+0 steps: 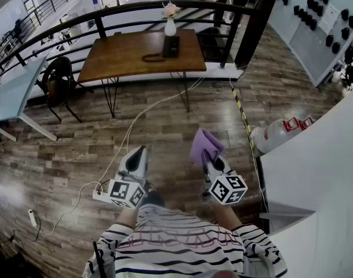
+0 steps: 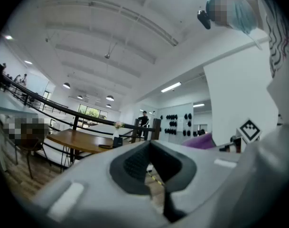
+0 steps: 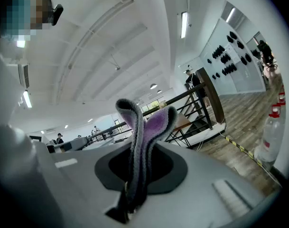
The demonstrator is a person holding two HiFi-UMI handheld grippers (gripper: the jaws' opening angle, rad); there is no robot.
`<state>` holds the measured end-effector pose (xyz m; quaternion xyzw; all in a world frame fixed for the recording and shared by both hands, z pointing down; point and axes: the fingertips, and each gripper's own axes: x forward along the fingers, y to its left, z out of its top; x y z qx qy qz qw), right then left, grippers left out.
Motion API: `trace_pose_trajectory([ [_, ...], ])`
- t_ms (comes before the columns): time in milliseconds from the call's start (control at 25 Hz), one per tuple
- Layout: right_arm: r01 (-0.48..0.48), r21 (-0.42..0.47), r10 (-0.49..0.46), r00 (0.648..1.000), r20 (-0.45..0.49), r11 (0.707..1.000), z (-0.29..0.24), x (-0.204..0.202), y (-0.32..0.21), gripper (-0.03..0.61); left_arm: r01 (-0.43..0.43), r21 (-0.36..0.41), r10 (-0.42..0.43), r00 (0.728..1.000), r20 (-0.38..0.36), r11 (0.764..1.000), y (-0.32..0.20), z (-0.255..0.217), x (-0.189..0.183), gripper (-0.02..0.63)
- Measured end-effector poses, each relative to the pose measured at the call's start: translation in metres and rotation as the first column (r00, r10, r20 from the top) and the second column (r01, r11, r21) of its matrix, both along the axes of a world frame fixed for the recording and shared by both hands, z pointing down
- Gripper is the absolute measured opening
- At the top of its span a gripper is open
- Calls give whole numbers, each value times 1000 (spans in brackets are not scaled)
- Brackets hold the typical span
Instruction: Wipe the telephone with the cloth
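The black telephone [image 1: 170, 46] stands on the far side of a brown wooden table [image 1: 124, 54], its coiled cord [image 1: 152, 57] lying beside it. The table is several steps away from both grippers. A purple cloth [image 1: 203, 144] sticks up from my right gripper [image 1: 208, 157], which is shut on it; in the right gripper view the cloth [image 3: 143, 127] stands folded between the jaws. My left gripper [image 1: 142, 151] is held low over the floor, shut and holding nothing. The left gripper view shows the telephone [image 2: 117, 141] small on the distant table.
A white vase with flowers [image 1: 170, 23] stands behind the telephone. A dark chair [image 1: 57, 81] sits left of the table and a black railing [image 1: 135, 7] runs behind it. A white cable [image 1: 138, 117] crosses the wood floor. A white counter [image 1: 321, 161] and a water bottle [image 1: 273, 135] are at my right.
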<state>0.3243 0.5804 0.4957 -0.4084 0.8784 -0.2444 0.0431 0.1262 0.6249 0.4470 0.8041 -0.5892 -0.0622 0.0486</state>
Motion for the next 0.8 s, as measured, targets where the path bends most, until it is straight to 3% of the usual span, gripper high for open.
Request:
trace_pose_trajectory([
  [360,-14,-14,14,1000,4,1000,13,-35,-61,35,-10,-6,10,999,-46,1000,-65,21,-42,2],
  [800,-70,-19,69,997,-22,997,-2,-144,-208,37,-61,-28,60,997,-52,998,-217,8,-159,2],
])
